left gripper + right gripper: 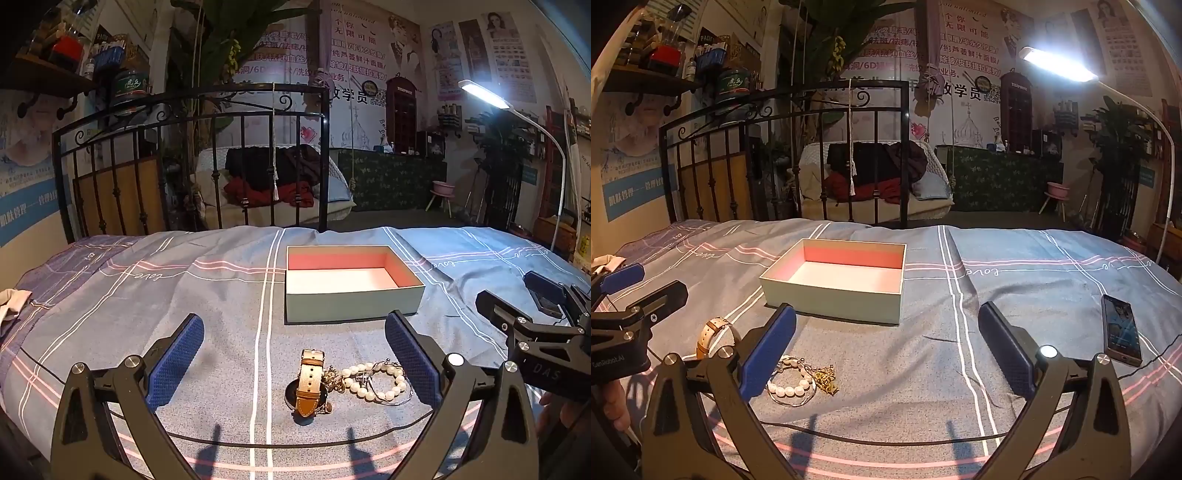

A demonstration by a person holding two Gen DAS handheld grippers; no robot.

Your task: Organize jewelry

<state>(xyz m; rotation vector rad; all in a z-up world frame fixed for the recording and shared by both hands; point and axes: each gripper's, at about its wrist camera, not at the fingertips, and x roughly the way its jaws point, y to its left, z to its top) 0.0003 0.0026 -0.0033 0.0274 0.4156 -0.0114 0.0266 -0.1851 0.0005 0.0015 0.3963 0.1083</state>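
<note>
A watch (309, 382) with a tan leather strap lies on the bedsheet beside a pearl bracelet (376, 380), a gold chain (334, 380) and a thin silver chain. My left gripper (293, 354) is open and empty, its blue pads on either side of the pile, just short of it. An open pale green box (351, 295) with a pink and white inside stands beyond. In the right wrist view the box (834, 295) is ahead, and the pearls (790, 384), gold chain (825, 376) and watch (709, 338) lie at the lower left. My right gripper (886, 347) is open and empty.
A smartphone (1121, 334) with a cable lies on the sheet at the right. A black iron bed frame (192, 162) stands behind the bed. A lamp (1056, 64) shines from the upper right. The right gripper's body (535, 332) shows at the left wrist view's right edge.
</note>
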